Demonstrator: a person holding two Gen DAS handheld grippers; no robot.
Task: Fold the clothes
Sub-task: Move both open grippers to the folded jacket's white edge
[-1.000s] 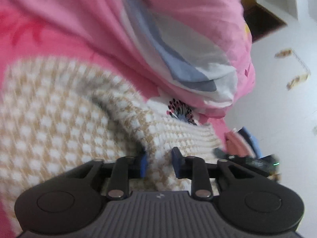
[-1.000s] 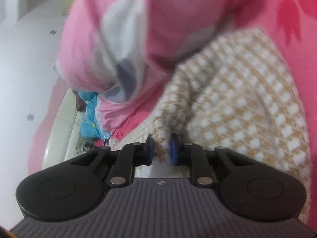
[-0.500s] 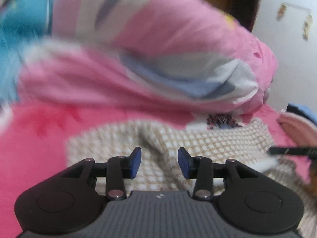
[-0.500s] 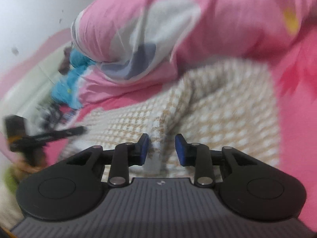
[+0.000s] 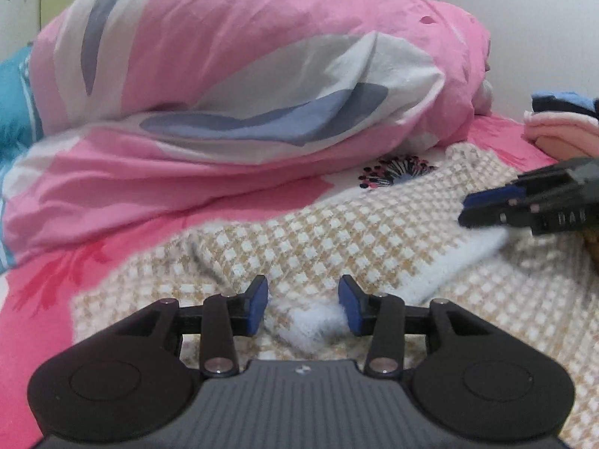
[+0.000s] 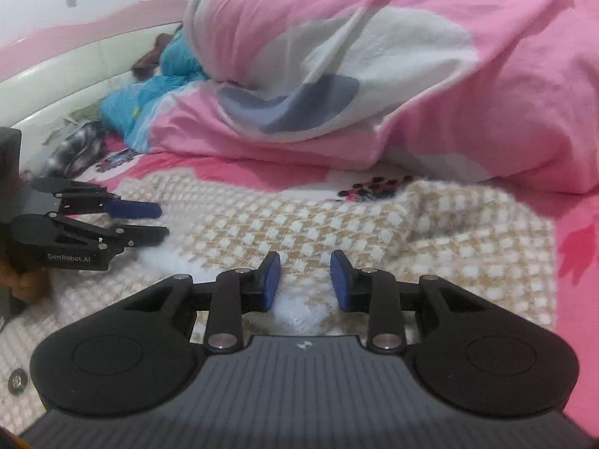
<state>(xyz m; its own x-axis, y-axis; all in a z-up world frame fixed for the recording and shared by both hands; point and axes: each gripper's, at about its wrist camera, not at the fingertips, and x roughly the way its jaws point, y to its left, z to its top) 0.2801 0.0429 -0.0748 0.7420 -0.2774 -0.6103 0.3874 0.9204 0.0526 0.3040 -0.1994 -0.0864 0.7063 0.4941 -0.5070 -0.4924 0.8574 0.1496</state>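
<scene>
A tan-and-white checked knit garment lies spread on the pink bedsheet. My left gripper hovers low over its near edge. Its jaws are opening, and a fluffy white hem sits between the pads without being pressed. In the right wrist view the same garment lies under my right gripper, which stands open over the white hem and grips nothing. Each gripper shows in the other's view: the right gripper at the right edge, the left gripper at the left, both just above the cloth.
A bulky pink duvet with grey and white patches is heaped right behind the garment. Folded clothes are stacked at the far right. Blue cloth and a cream headboard lie at the bed's far left.
Both grippers held the garment's edge a second ago; both have let go and opened. Both wrists rolled level and shifted sideways, and the garment now lies flat.
</scene>
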